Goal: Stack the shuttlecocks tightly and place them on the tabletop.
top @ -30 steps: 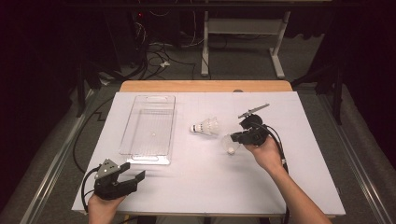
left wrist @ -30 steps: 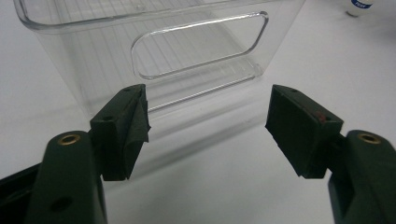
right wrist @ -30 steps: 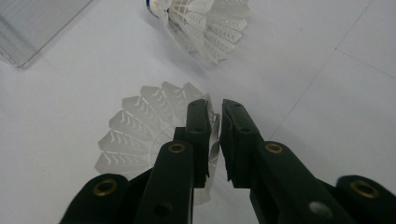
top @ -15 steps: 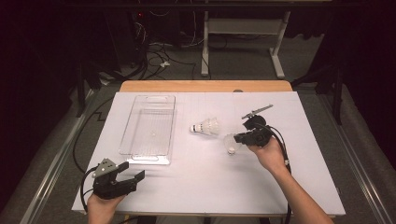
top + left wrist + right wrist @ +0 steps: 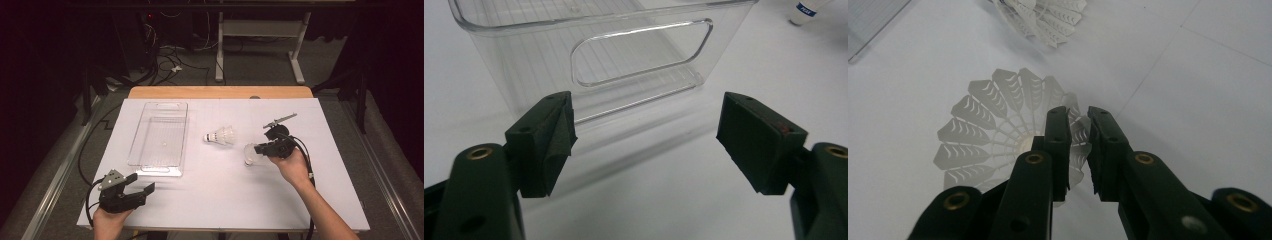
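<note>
Bin (image 5: 159,137) left of shuttlecock (image 5: 221,136) on table (image 5: 220,200).

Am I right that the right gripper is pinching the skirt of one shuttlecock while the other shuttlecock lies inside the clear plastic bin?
Not quite. The right gripper does pinch the skirt of one shuttlecock, but the other shuttlecock lies on the white table, beside the clear plastic bin, not in it. The high view shows this.

a clear plastic bin (image 5: 160,137) lies left of the second shuttlecock (image 5: 221,136). a grey tool (image 5: 280,120) lies to that shuttlecock's right.
</note>
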The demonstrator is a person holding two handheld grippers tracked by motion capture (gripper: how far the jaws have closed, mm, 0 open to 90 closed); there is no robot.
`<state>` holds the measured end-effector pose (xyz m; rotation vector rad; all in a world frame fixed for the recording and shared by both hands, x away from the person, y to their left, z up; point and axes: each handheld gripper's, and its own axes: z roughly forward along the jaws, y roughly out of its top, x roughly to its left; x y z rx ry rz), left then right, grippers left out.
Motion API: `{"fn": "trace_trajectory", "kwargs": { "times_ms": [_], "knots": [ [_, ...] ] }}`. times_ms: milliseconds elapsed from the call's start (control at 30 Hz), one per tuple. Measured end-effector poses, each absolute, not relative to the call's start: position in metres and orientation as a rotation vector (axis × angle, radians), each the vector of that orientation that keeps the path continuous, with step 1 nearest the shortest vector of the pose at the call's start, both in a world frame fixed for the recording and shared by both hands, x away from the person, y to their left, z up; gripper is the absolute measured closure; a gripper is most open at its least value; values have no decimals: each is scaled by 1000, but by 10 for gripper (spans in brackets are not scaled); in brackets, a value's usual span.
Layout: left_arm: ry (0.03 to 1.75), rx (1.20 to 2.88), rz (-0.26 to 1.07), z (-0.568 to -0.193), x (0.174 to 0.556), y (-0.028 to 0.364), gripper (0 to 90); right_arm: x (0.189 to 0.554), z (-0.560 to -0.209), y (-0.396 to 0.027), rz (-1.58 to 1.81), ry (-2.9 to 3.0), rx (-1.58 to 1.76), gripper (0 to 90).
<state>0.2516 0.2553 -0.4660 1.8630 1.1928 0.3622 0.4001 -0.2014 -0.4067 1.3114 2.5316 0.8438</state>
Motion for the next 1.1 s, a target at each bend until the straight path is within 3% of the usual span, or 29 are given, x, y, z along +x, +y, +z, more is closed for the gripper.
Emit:
{"fn": "trace_trajectory", "kwargs": {
  "times_ms": [1100],
  "knots": [
    [1198,1872,359,-466,252,254,252,399,-428,-230,775,2494,1416,667]
  ]
}}
